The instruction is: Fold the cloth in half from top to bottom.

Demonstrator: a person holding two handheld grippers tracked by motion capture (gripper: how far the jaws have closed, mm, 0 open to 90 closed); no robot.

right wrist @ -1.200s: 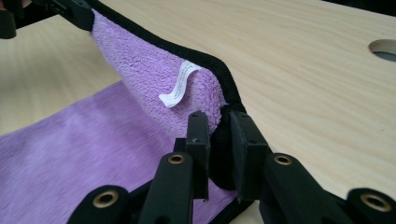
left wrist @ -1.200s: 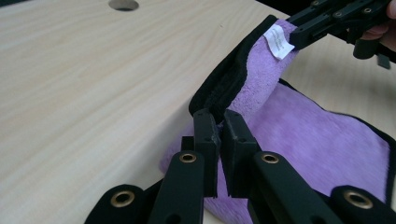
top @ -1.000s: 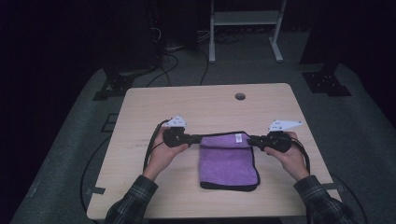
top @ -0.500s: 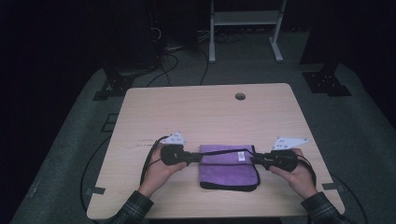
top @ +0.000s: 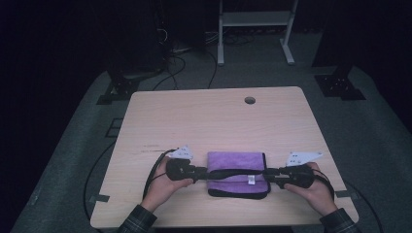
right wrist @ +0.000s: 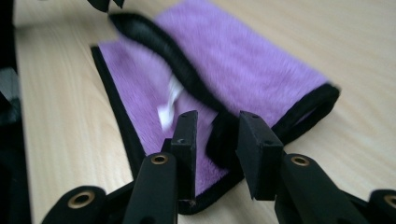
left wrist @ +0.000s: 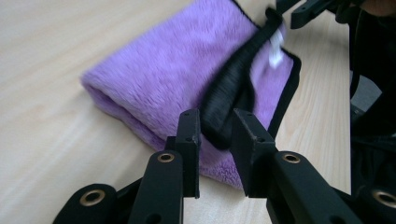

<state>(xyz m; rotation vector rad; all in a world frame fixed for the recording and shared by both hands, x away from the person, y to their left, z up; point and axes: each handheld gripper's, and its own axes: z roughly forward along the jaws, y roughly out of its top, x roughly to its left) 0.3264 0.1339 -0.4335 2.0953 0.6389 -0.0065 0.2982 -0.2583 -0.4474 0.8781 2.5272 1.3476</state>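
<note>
I'm mid-fold, left gripper (left wrist: 215, 128) and right gripper (right wrist: 217, 135) each nipped nearly closed on the towel's (top: 236, 165) black hem, next laying it flat on the table (top: 214, 116).

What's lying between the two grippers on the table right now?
In the high view, the folded purple towel lies between the left gripper and the right gripper, its black edge stretched between them.

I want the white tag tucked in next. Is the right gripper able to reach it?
Probably yes: the white tag lies exposed just ahead of the right gripper, though its jaws would first have to let go of the purple towel's black edge.
</note>
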